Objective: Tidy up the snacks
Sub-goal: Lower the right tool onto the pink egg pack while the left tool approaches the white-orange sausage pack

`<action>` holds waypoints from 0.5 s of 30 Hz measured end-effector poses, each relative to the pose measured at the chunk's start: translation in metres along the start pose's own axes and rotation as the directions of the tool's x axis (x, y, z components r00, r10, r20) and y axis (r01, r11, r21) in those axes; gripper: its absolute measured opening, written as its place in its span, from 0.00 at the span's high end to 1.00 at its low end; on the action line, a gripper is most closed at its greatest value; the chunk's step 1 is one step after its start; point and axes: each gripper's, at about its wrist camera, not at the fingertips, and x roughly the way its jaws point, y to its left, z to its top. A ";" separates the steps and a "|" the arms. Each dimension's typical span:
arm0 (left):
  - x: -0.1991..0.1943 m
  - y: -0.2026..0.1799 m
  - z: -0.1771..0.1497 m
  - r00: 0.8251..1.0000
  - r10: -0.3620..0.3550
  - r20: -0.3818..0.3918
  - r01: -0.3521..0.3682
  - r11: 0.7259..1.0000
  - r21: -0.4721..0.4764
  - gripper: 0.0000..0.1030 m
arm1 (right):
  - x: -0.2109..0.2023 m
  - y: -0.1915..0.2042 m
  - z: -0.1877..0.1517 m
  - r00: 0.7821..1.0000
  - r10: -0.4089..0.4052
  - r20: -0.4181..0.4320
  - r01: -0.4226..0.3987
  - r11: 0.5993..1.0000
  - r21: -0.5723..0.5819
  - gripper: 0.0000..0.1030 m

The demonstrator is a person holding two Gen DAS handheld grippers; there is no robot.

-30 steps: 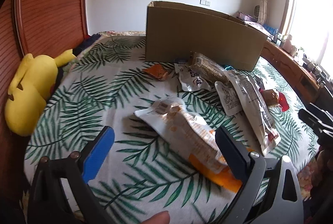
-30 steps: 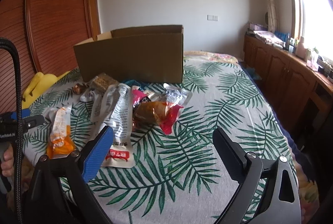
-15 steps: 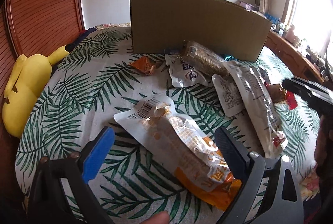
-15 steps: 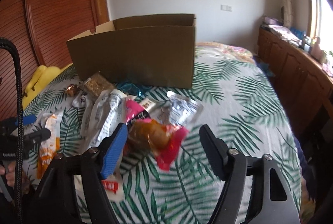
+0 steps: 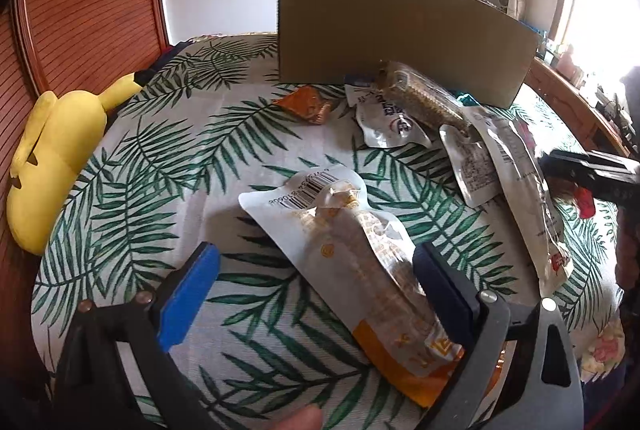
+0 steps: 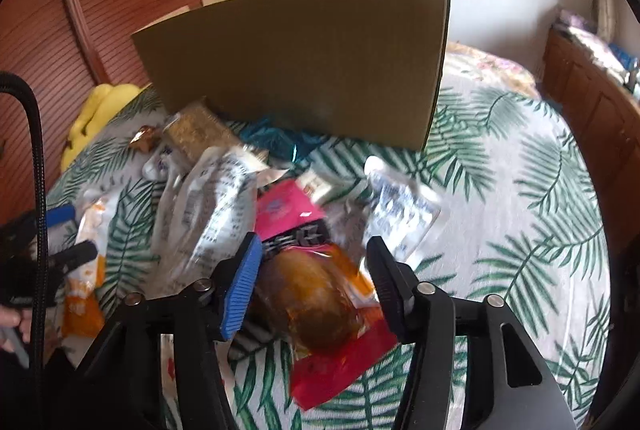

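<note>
right gripper [image 6: 312, 280] jaws apart, straddling red-wrapped bun [image 6: 316, 306]; left gripper [image 5: 316, 290] apart over orange pouch [image 5: 360, 262], long axis seemingly diagonal.

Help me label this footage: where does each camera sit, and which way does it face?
Left wrist: on the left gripper, facing across the bed at the orange-and-white snack packet between its open fingers; a fingertip shows at the bottom.
Right wrist: on the right gripper, looking down at the red-wrapped snack between its open fingers.
Shared: the cardboard box, the yellow plush, and each other's gripper.
</note>
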 end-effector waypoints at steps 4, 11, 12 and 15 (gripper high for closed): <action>-0.001 0.006 0.000 1.000 -0.009 -0.004 0.009 1.000 -0.018 0.06 | -0.007 0.007 -0.009 1.000 0.009 -0.019 -0.010 0.999 -0.044 0.47; -0.007 0.003 -0.003 0.999 -0.042 -0.005 0.042 0.999 -0.021 0.13 | -0.002 0.009 -0.014 1.000 -0.013 -0.015 0.013 0.999 -0.046 0.43; -0.009 0.004 -0.004 0.999 -0.048 -0.005 0.048 0.999 -0.026 0.13 | 0.001 0.008 -0.015 1.000 -0.010 -0.010 0.010 0.999 -0.031 0.42; -0.013 0.007 -0.006 0.998 -0.063 -0.005 0.063 0.997 -0.040 0.13 | 0.001 0.002 -0.018 1.000 0.010 0.015 -0.011 1.000 0.019 0.41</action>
